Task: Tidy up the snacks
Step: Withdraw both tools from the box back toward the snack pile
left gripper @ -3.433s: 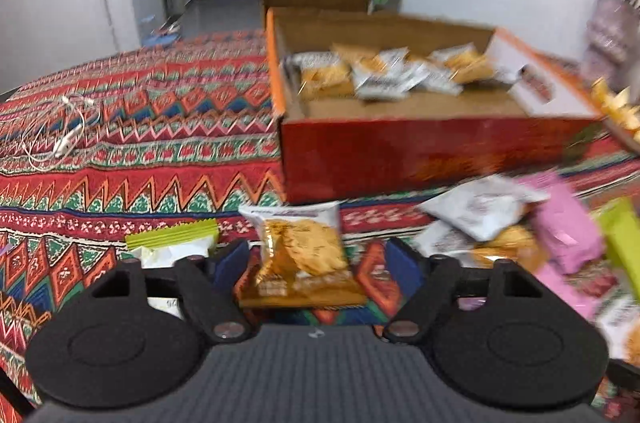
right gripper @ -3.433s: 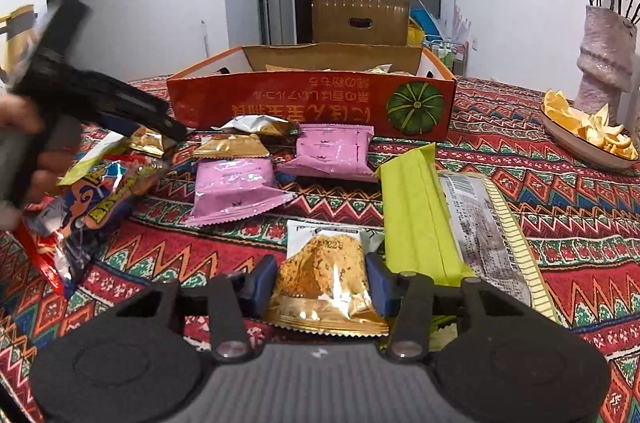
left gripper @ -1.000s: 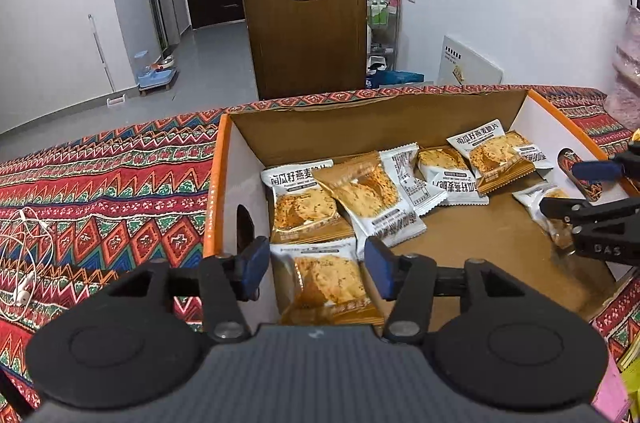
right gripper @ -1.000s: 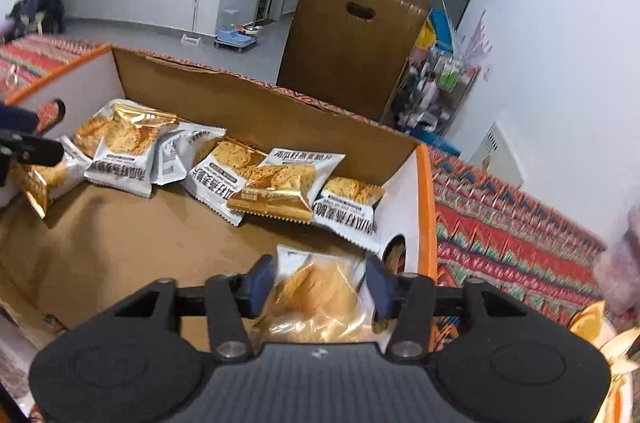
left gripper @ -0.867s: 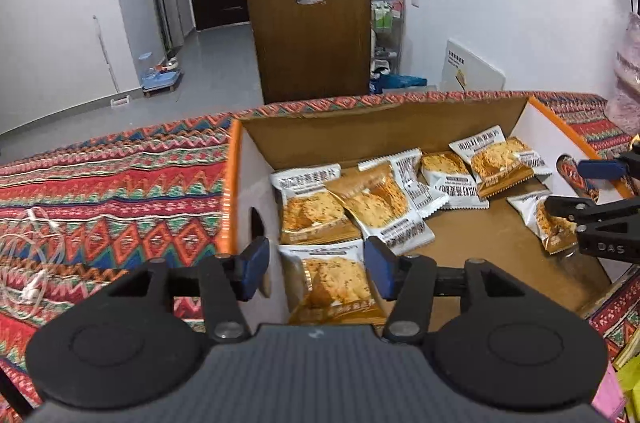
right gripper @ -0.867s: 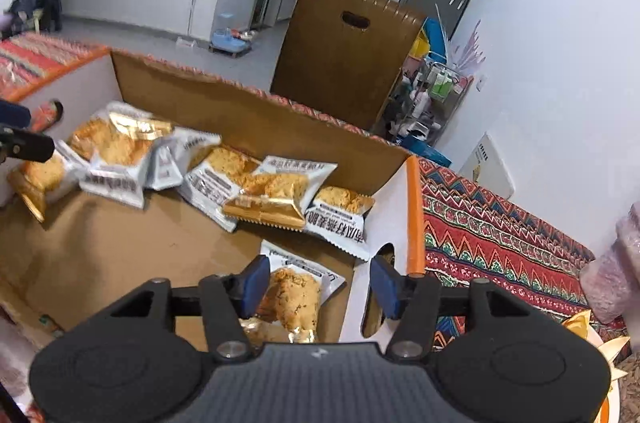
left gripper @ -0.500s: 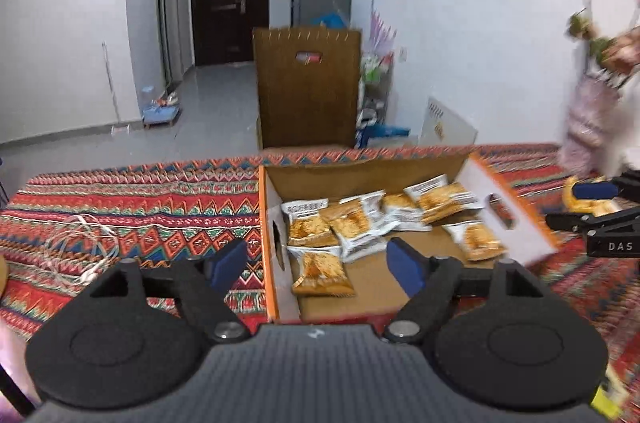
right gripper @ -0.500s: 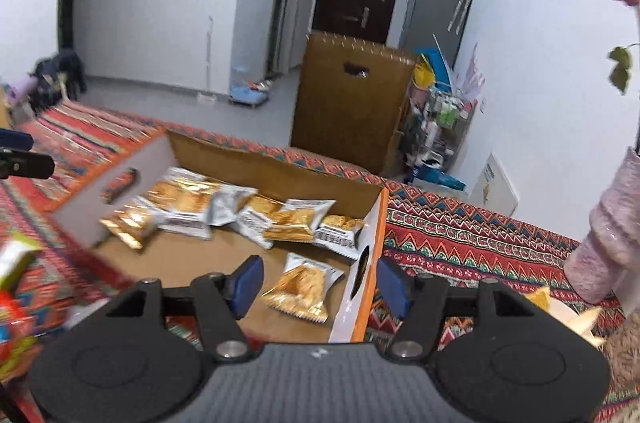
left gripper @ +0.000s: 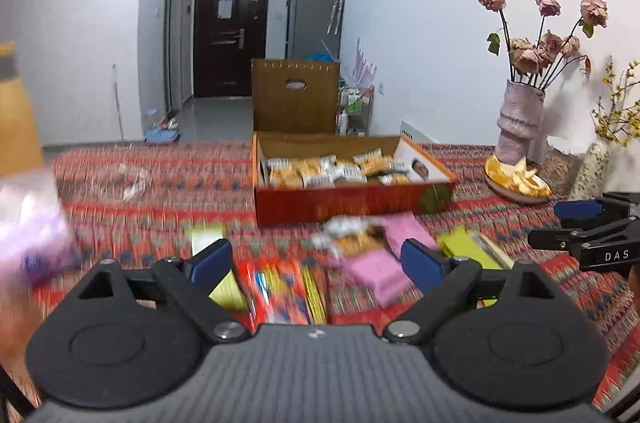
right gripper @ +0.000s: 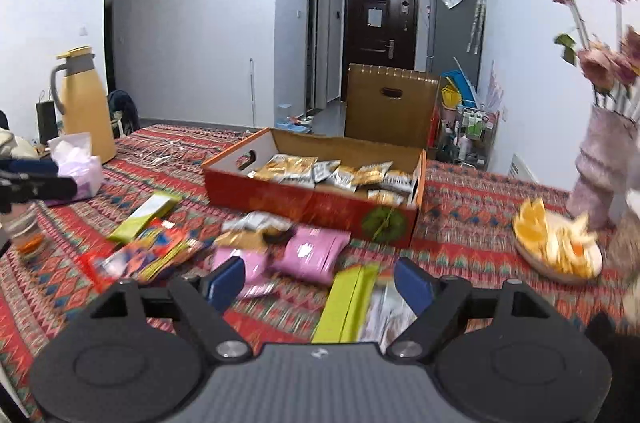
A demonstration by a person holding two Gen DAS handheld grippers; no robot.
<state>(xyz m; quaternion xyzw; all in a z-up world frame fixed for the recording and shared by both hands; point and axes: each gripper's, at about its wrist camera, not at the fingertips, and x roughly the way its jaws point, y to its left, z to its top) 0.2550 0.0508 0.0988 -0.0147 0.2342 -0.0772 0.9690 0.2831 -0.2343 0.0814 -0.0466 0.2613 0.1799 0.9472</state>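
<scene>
The red cardboard box [left gripper: 352, 205] stands on the patterned tablecloth and holds several gold-and-white biscuit packets [left gripper: 304, 173]; it also shows in the right wrist view [right gripper: 304, 201]. Loose snacks lie in front of it: pink packets [right gripper: 312, 253], a lime-green packet [right gripper: 344, 303], a red-orange packet [left gripper: 276, 295] and a green bar [right gripper: 146, 209]. My left gripper [left gripper: 316, 263] is open and empty, held back above the loose snacks. My right gripper [right gripper: 320, 281] is open and empty, also held back over them.
A plate of orange slices [right gripper: 556, 243] and a vase of dried roses [left gripper: 518, 119] stand at the right. A yellow thermos [right gripper: 82, 103] and tissues [right gripper: 78, 163] stand at the left. A white cable [left gripper: 120, 183] lies on the cloth. A brown chair back [left gripper: 296, 101] is behind the box.
Both grippers let go of their biscuit packets inside the box, opened wide and pulled back and away from it. The two packets now lie in the box.
</scene>
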